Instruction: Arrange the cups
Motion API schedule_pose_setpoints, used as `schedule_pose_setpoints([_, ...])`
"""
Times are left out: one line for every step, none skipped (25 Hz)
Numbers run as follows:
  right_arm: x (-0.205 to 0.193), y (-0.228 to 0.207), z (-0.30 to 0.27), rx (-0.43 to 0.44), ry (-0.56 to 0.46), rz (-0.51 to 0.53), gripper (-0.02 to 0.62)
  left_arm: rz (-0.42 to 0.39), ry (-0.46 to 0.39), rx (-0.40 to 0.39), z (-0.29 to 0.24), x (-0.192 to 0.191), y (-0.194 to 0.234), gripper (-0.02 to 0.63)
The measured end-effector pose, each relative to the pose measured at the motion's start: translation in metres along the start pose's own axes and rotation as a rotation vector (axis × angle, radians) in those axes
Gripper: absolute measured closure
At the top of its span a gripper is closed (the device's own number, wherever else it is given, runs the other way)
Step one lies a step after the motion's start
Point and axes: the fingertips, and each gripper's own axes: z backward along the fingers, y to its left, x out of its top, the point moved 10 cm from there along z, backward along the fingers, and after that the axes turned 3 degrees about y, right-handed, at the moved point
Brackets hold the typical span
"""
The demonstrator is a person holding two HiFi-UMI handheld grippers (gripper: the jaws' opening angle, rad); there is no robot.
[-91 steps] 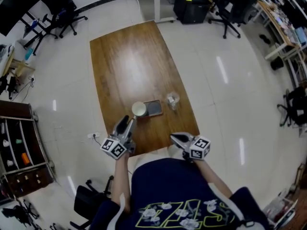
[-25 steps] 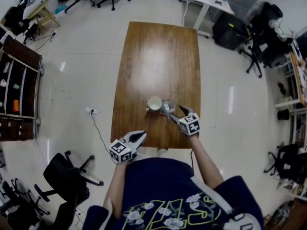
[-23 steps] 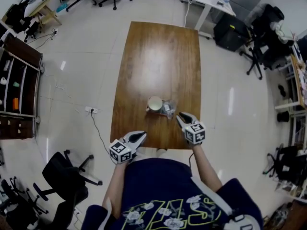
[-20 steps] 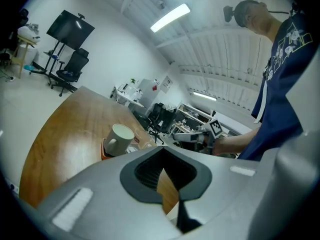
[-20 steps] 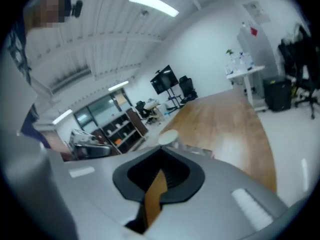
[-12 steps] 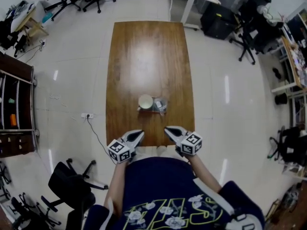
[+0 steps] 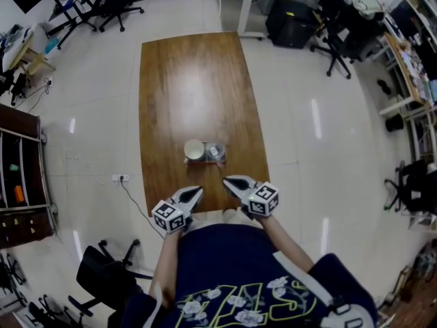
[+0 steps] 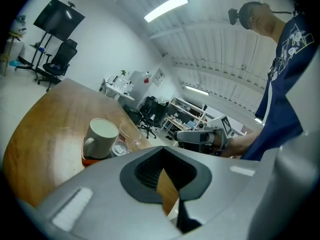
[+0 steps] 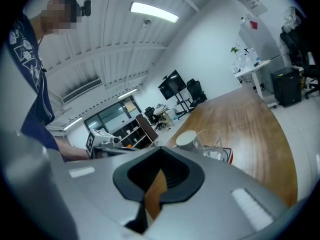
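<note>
- My left gripper (image 7: 196, 192): jaws pinched together, nothing in them. My right gripper (image 7: 229, 182): same.
- Both sit at the near edge of the table (image 7: 184, 80), apart from the cups.
- White mug (image 7: 194, 149) is just beside the glass cup (image 7: 214, 152), both on a tray (image 8: 89, 160).
- Red label on the glass, too small to read.
- Long stretch of wood beyond the tray.

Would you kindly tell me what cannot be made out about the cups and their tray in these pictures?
- White mug: its contents; the rim hides them in the left gripper view, and the head view is too small.
- Glass cup: its red print; too small in the left gripper view.
- Tray: its full outline; the cups cover it in every view.
</note>
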Motion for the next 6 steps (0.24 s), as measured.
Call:
schedule_pose_setpoints([-0.0033,-0.0012,0.0013,0.001,0.000,-0.004,0.589,0.002,0.002,0.000,-0.0007,-0.0012,0.0009,0.604])
schedule_pose_setpoints([-0.0051,-0.0010,0.0026,0.003,-0.002,-0.014,0.589,0.003,0.003,0.000,-0.0014,-0.0016,0.0014,0.604])
schedule_pose_setpoints([-0.0054,0.0004,0.0038,0.005,-0.006,-0.026,0.589,0.002,0.003,-0.001,-0.0021,-0.0006,0.0013,0.604])
schedule_pose_setpoints([-0.0052,0.0016,0.0053,0.006,-0.007,-0.038,0.589,0.003,0.003,-0.002,-0.0029,0.0003,0.0012,0.604])
schedule_pose_setpoints([-0.0051,0.0024,0.0070,0.006,-0.008,-0.046,0.589,0.003,0.004,-0.002,-0.0036,0.0007,0.0014,0.604])
schedule_pose_setpoints([-0.0049,0.0030,0.0088,0.006,-0.009,-0.054,0.589,0.005,0.004,-0.002,-0.0043,0.0008,0.0017,0.604])
